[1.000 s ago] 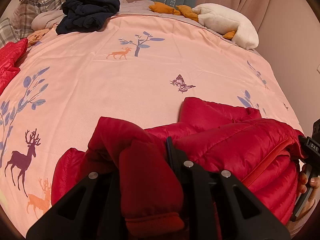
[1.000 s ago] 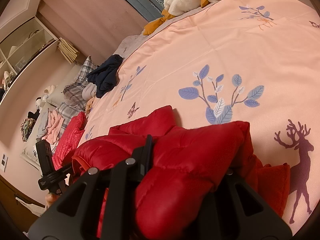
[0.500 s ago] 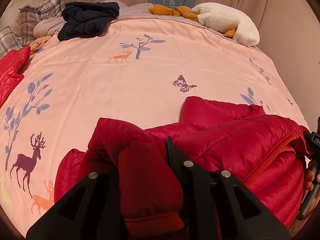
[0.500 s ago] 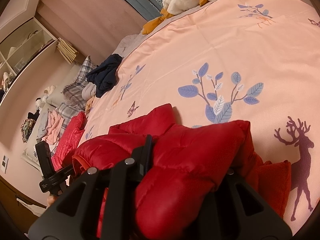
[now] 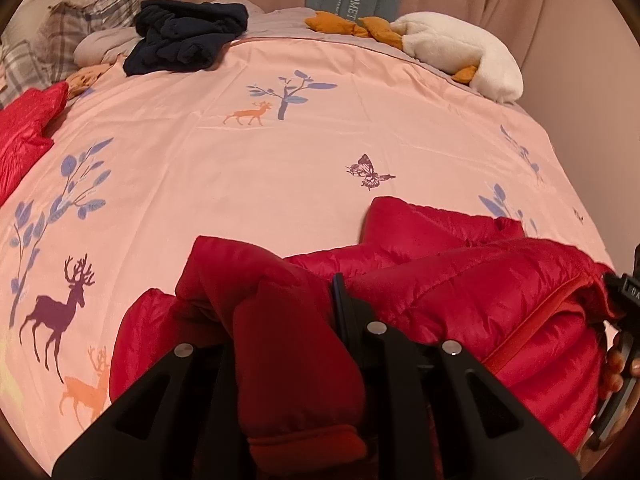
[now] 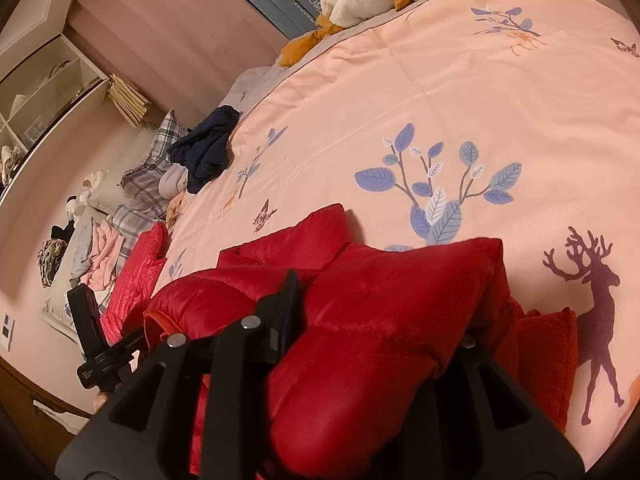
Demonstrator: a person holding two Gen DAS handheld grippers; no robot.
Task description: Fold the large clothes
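A red puffer jacket (image 5: 460, 292) lies bunched at the near edge of the bed; it also shows in the right wrist view (image 6: 384, 304). My left gripper (image 5: 288, 344) is shut on a sleeve of the jacket, whose red cuff (image 5: 304, 444) hangs between the fingers. My right gripper (image 6: 372, 352) is shut on a thick fold of the jacket. Each gripper shows at the edge of the other's view: the right gripper (image 5: 624, 320) at far right, the left gripper (image 6: 96, 340) at far left.
The pink bedspread (image 5: 260, 168) with deer and leaf prints stretches ahead. A dark navy garment (image 5: 184, 36), plaid pillows (image 5: 80, 32) and a white plush toy (image 5: 460, 52) lie at the far end. Another red garment (image 5: 24, 132) lies at the left edge.
Both grippers keep their hold on the jacket. The left wrist view has shifted slightly over the bed, and the bedspread prints have moved a little rightward and downward in it.
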